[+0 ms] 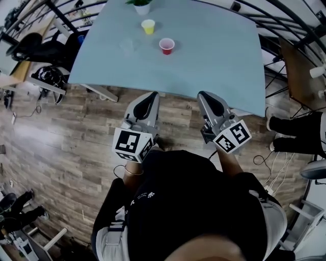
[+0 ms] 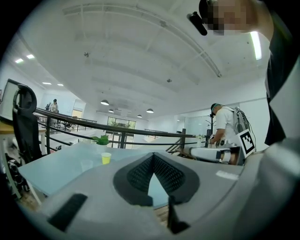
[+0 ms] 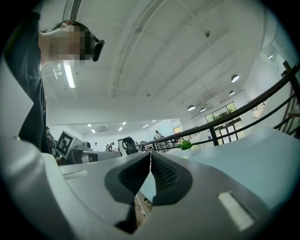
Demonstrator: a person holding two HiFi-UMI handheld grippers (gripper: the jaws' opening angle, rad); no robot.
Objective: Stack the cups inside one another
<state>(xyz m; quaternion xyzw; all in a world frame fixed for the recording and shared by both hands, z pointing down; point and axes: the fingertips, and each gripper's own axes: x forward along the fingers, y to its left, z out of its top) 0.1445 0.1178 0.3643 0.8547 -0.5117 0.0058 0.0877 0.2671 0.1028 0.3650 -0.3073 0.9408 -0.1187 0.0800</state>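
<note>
Three cups stand apart on the far part of the pale blue table (image 1: 214,61): a yellow cup (image 1: 148,26), a red cup (image 1: 166,46) and a faint clear cup (image 1: 127,47). My left gripper (image 1: 151,97) and right gripper (image 1: 205,96) hover side by side over the wooden floor, just short of the table's near edge. Both are shut with nothing between their jaws. The left gripper view looks past its closed tips (image 2: 153,156) to the yellow cup (image 2: 106,158) and clear cup (image 2: 86,165). In the right gripper view the closed tips (image 3: 150,153) meet over the table (image 3: 243,161); no cup shows there.
A potted plant (image 1: 141,5) stands at the table's far edge, behind the cups. Black railings (image 1: 285,20) curve behind the table. A chair and bags (image 1: 35,48) sit at the left, a wooden desk (image 1: 298,71) at the right. Other people stand in the background.
</note>
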